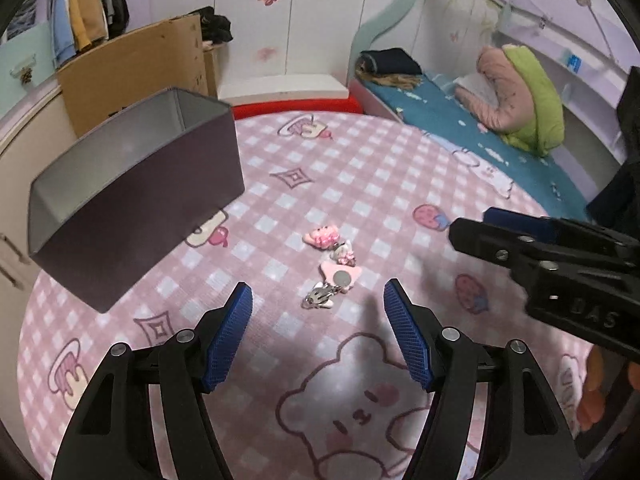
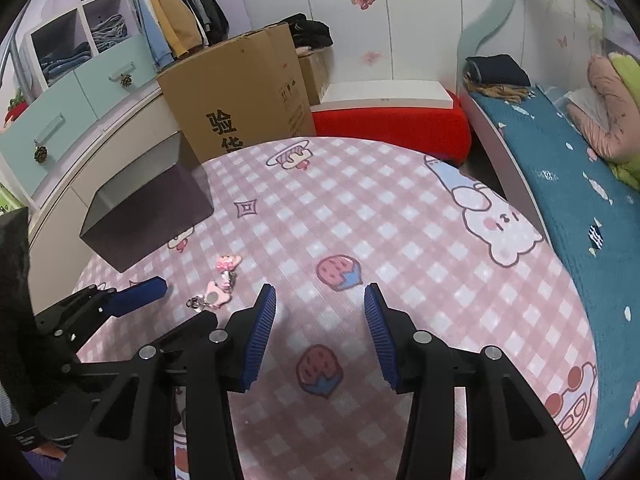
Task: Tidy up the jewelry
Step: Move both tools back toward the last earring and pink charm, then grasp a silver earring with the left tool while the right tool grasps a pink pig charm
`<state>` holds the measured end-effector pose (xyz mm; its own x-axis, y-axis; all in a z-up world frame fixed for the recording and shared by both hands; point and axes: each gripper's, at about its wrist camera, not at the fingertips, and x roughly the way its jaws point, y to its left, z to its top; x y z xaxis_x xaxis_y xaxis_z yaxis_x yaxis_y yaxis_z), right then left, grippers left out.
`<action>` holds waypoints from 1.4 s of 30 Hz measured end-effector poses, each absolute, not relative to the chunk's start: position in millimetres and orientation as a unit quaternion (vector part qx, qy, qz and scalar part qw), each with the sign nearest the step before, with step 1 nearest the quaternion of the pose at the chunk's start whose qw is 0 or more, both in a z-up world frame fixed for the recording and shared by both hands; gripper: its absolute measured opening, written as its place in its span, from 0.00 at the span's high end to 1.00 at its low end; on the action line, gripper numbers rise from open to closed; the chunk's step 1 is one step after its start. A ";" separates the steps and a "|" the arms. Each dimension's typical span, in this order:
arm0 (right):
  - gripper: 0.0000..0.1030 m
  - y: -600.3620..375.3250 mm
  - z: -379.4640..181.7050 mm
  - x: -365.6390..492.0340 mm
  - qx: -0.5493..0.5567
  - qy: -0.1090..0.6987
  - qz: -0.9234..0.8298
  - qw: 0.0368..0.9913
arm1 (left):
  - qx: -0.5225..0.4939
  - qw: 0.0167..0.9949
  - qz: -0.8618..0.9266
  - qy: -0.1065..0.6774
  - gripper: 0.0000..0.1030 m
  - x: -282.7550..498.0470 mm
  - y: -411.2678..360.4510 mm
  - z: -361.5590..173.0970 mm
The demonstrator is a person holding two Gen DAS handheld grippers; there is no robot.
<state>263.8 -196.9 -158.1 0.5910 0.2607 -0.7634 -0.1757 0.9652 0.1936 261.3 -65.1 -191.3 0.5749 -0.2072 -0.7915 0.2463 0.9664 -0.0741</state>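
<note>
A few small hair clips lie in a loose row on the pink checked tablecloth (image 1: pixel 360 184): a pink bear-shaped clip (image 1: pixel 322 236), a small silver and pink one (image 1: pixel 343 252), a pink star clip (image 1: pixel 341 276) and a silver clip (image 1: pixel 320 299). They also show in the right wrist view (image 2: pixel 218 294). A dark open box (image 1: pixel 132 196) stands to their left, also in the right wrist view (image 2: pixel 148 216). My left gripper (image 1: pixel 318 308) is open and empty, just short of the silver clip. My right gripper (image 2: pixel 320 304) is open and empty, right of the clips.
A cardboard box (image 2: pixel 240 96) and a red stool with a white top (image 2: pixel 392 120) stand beyond the table's far edge. A bed with a blue cover (image 2: pixel 580 208) runs along the right. Drawers and hanging clothes (image 2: pixel 172 12) are at the left.
</note>
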 end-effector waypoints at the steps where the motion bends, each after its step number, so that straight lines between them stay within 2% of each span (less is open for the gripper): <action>1: 0.56 -197.6 -159.6 263.9 0.050 0.436 0.124 0.890 | 0.023 0.887 -0.128 0.444 0.45 262.4 -66.7 -192.8; 3: 0.56 -198.8 -161.8 264.8 0.052 0.437 0.126 0.889 | 0.040 0.889 -0.121 0.439 0.55 264.5 -70.7 -194.8; 4: 0.56 -199.8 -162.7 264.7 0.053 0.438 0.127 0.889 | 0.048 0.890 -0.120 0.438 0.57 265.1 -72.5 -195.4; 6: 0.56 -198.4 -164.1 266.5 0.053 0.439 0.128 0.888 | 0.059 0.891 -0.115 0.436 0.72 265.9 -73.8 -196.4; 9: 0.56 -197.2 -165.2 267.4 0.053 0.439 0.131 0.887 | 0.060 0.893 -0.110 0.433 0.85 265.9 -68.3 -197.1; 38: 0.57 -106.2 -175.8 285.1 -0.034 0.443 0.154 0.882 | -0.003 0.899 -0.071 0.432 0.85 256.2 5.1 -184.3; 39: 0.58 -106.0 -175.7 285.4 -0.035 0.442 0.154 0.883 | -0.003 0.899 -0.071 0.432 0.85 256.3 5.7 -184.3; 40: 0.69 -104.9 -175.7 285.2 -0.044 0.440 0.149 0.884 | -0.004 0.899 -0.071 0.432 0.85 256.3 5.9 -184.3; 42: 0.79 -103.2 -175.4 285.0 -0.059 0.437 0.144 0.886 | -0.005 0.898 -0.072 0.434 0.85 257.3 6.1 -184.3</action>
